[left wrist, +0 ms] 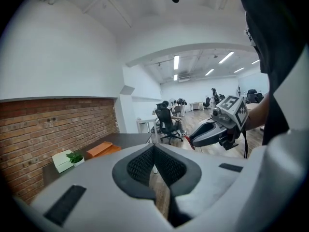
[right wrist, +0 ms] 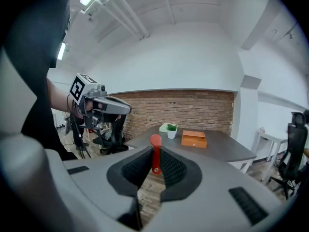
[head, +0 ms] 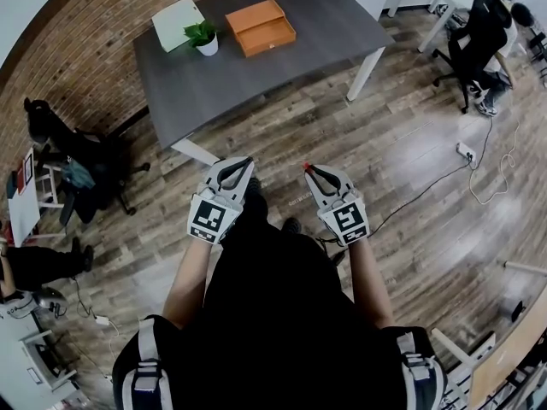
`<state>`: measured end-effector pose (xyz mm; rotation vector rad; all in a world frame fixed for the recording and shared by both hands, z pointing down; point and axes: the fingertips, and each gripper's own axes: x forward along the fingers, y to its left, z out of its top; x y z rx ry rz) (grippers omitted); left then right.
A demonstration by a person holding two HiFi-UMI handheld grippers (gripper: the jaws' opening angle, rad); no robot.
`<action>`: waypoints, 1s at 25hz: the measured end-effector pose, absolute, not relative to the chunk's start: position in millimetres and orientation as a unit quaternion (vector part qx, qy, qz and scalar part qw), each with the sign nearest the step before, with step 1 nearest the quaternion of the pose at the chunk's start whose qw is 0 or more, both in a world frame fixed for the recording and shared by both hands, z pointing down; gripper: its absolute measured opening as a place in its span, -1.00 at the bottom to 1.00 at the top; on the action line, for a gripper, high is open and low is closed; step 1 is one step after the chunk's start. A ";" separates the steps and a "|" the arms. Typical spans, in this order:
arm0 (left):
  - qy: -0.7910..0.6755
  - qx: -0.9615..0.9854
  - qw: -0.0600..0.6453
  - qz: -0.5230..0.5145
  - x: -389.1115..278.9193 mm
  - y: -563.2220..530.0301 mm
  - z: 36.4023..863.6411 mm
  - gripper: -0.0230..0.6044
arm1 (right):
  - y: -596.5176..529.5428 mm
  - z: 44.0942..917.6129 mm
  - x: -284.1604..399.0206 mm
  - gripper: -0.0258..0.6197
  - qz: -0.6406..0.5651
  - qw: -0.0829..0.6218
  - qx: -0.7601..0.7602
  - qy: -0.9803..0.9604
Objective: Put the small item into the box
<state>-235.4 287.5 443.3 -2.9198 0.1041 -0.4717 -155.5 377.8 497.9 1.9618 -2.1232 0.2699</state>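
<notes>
Two grippers, held side by side at mid-frame in the head view. Your left gripper point(head: 238, 166) has its jaws pressed together with nothing between them. Your right gripper point(head: 310, 172) pinches the one small red item point(right wrist: 155, 153), a round head on a short stem that stands upright above the pads.

One dark grey table point(head: 325, 20) fills the upper centre of the head view, well apart from both grippers. Three things stand on it in a row: one pale green flat box point(head: 177, 22) at the left, one small potted plant point(head: 203, 38) in the middle, and one orange box point(head: 261, 27) at the right, just beside the plant.

Bare wood-plank floor point(head: 282, 135) lies between you and the table. One black office chair point(head: 472, 41) sits at the upper right and another point(head: 90, 162) at the left edge. One cable point(head: 427, 190) runs across the floor at the right to a white power strip point(head: 466, 152).
</notes>
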 end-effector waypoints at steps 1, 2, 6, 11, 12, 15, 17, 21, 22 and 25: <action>0.034 -0.983 0.092 -0.157 -232.8 287.4 442.1 -0.86 | 378.3 498.4 -154.6 -0.73 0.092 0.120 0.671 -0.726; 0.032 -0.984 0.090 -0.153 -230.6 287.0 440.6 -0.86 | 378.4 498.6 -153.7 -0.73 0.092 0.120 0.670 -0.726; 0.022 -0.987 0.085 -0.137 -225.6 285.1 435.1 -0.86 | 375.4 499.0 -150.4 -0.73 0.092 0.118 0.673 -0.724; 0.024 -0.987 0.084 -0.136 -220.5 270.0 431.3 -0.86 | 362.3 499.4 -151.0 -0.73 0.095 0.125 0.667 -0.729; 0.025 -0.987 0.084 -0.133 -219.0 268.4 430.0 -0.86 | 359.7 502.4 -151.1 -0.73 0.097 0.129 0.663 -0.731; 0.021 -0.988 0.086 -0.128 -214.5 265.1 428.7 -0.86 | 349.3 511.5 -149.4 -0.73 0.100 0.143 0.655 -0.735; 0.020 -0.988 0.087 -0.129 -212.4 256.8 430.6 -0.86 | 339.0 513.6 -148.5 -0.73 0.102 0.143 0.654 -0.735; 0.026 -0.987 0.092 -0.132 -206.0 220.6 428.6 -0.86 | 308.4 513.8 -144.1 -0.73 0.109 0.149 0.653 -0.735; 0.026 -0.987 0.092 -0.132 -203.5 209.5 427.2 -0.86 | 298.7 513.0 -141.7 -0.73 0.110 0.151 0.652 -0.735; 0.028 -0.987 0.090 -0.131 -192.7 176.8 426.0 -0.86 | 270.2 510.6 -131.3 -0.73 0.111 0.155 0.652 -0.734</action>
